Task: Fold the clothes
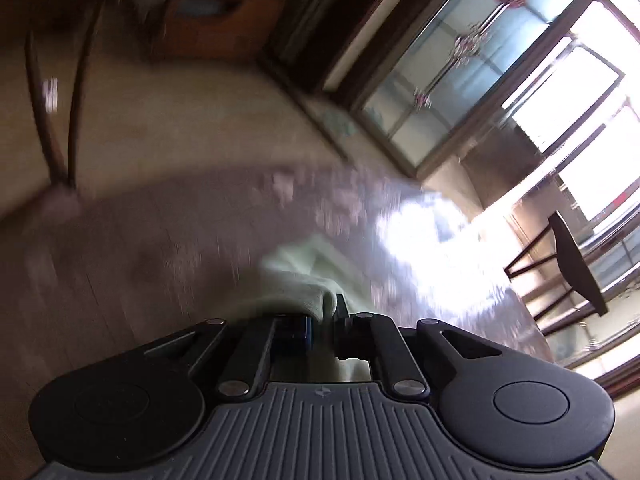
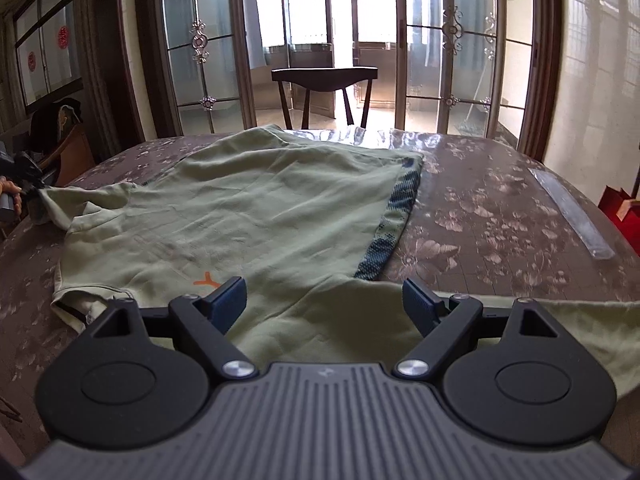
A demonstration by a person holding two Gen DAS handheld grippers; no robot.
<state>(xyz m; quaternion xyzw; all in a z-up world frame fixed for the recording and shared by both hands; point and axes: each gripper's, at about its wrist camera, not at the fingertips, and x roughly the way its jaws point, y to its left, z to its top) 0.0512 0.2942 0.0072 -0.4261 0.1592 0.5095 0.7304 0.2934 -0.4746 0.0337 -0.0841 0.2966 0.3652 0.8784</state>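
Across the floral tabletop [image 2: 480,208] a pale green shirt [image 2: 248,208] lies spread out, its right side turned over so that a blue patterned inner band [image 2: 394,220] shows along the slanted edge, and one corner reaches toward the near right. At the far left of the right wrist view the left tongs [image 2: 30,184], held in a hand [image 2: 10,194], are clamped on a drawn-out sleeve or corner [image 2: 52,200] of the shirt, lifting it slightly off the surface. The right tongs [image 2: 324,300] hover just above the near cloth with their blue pads [image 2: 228,300] wide apart, holding nothing. The fabric looks thin, light and limp; I judge it will drape and crease easily and slide a little on the glossy cover, so hems, sleeve ends and corners are the sensible places to pinch, not the middle. The left wrist view is blurred by motion and tilted, yet it shows what the other cannot: the left tongs [image 1: 326,312] closed tight on a bunched fold of green cloth [image 1: 296,280]. The right wrist view alone gives the whole garment's layout, the orange mark [image 2: 208,280] near its front edge, and a chair [image 2: 324,80] beyond the tabletop.
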